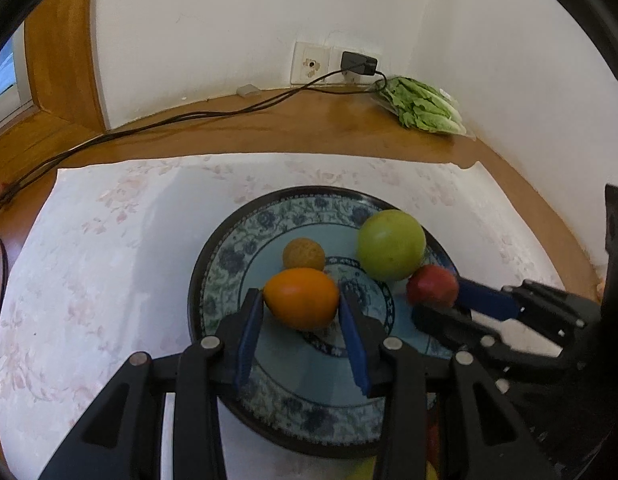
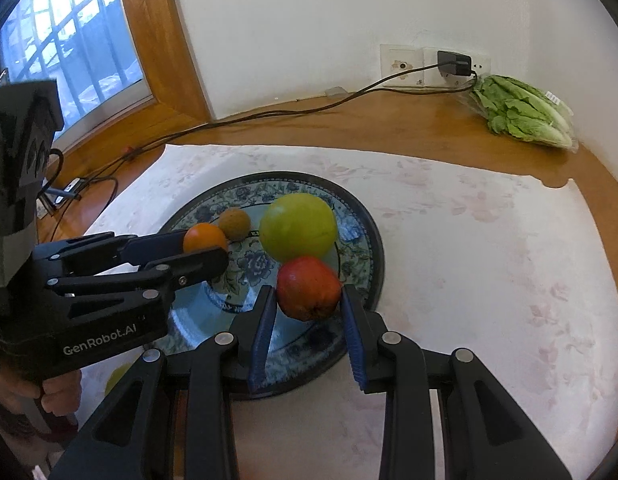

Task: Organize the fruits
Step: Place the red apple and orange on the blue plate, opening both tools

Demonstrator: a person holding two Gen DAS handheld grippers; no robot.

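Here, the left gripper grasps an orange, its blue pads pressed to both sides of the fruit above the plate. The right gripper likewise clasps a red apple between its fingers, over the plate's near right part. In the left wrist view the right gripper comes in from the right with the apple at its tip (somewhat blurred there).

The plate, blue with a floral pattern and a dark rim, sits on a white cloth spread over the wooden table. On it lie a large green apple, just beside the red one, and a small brownish fruit, close behind the orange. Whether the held fruits touch the plate cannot be told.

At the far right of the table, against the wall, lies a bagged lettuce. A black charger is plugged into the wall socket, and its cable trails left across the table. A window shows at the left in the right wrist view.
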